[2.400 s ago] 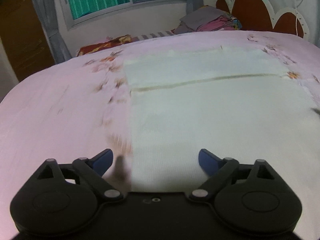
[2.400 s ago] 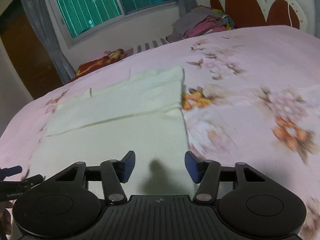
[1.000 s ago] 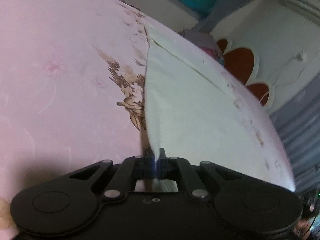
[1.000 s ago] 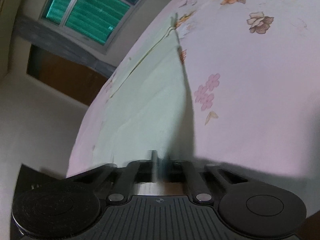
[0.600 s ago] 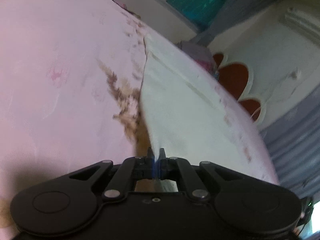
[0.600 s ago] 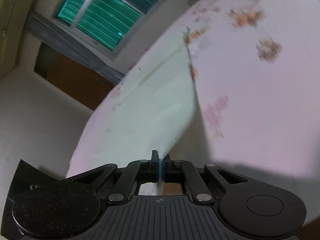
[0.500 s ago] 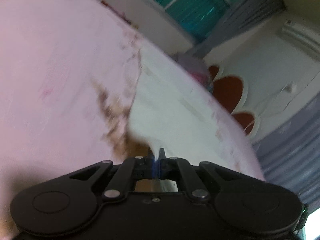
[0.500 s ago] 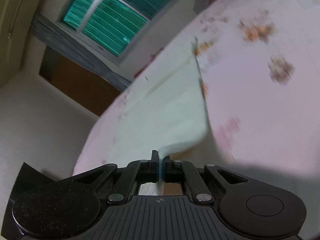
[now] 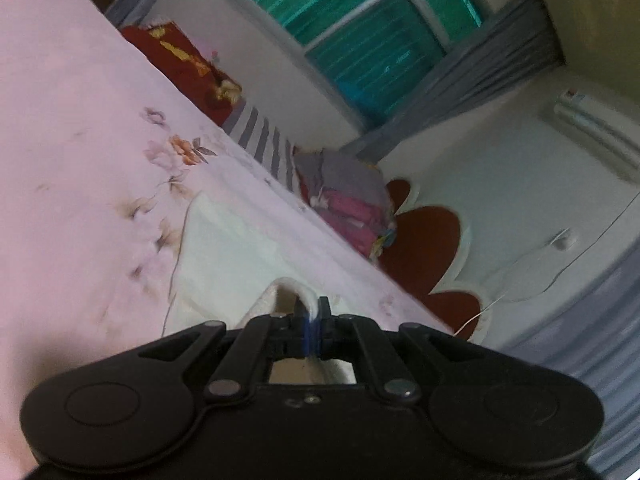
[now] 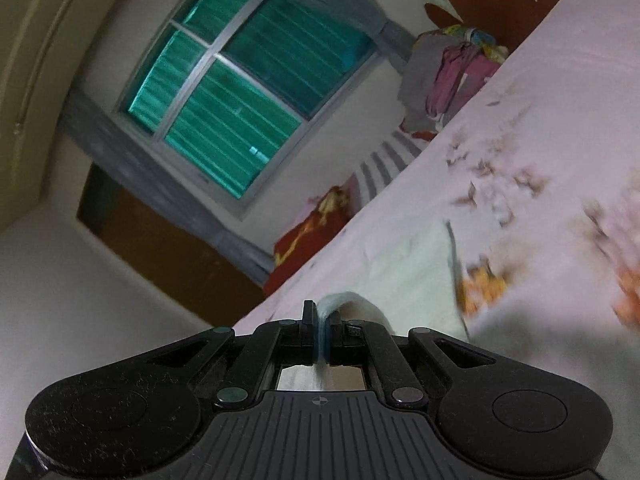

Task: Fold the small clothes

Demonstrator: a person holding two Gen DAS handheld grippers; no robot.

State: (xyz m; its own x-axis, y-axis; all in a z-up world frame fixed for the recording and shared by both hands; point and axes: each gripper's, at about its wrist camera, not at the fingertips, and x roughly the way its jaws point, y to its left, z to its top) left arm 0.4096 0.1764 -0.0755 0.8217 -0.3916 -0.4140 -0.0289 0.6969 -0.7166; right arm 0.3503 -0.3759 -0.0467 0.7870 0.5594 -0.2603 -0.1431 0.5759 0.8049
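Note:
A cream-white garment (image 9: 224,256) lies flat on the pink flowered bedsheet (image 9: 68,152). My left gripper (image 9: 311,314) is shut on one near corner of it, and the cloth curls up and over the pads. In the right wrist view the same garment (image 10: 404,268) stretches away over the bedsheet (image 10: 560,128), and my right gripper (image 10: 321,324) is shut on its other near corner, a white fold arching over the jaws. Both held corners are lifted off the bed; the far part still rests on it.
A pile of grey and pink clothes (image 9: 348,196) sits at the far edge of the bed, also the clothes pile (image 10: 452,76). A red cushion (image 9: 184,68) and a striped cloth (image 9: 264,144) lie under the green window (image 9: 360,28). The scalloped red headboard (image 9: 428,252) stands beyond.
Both grippers rose and swept forward over the bed, carrying the garment's near corners toward its far edge. The held cloth now curls over the jaws, and the window and wall fill more of each view.

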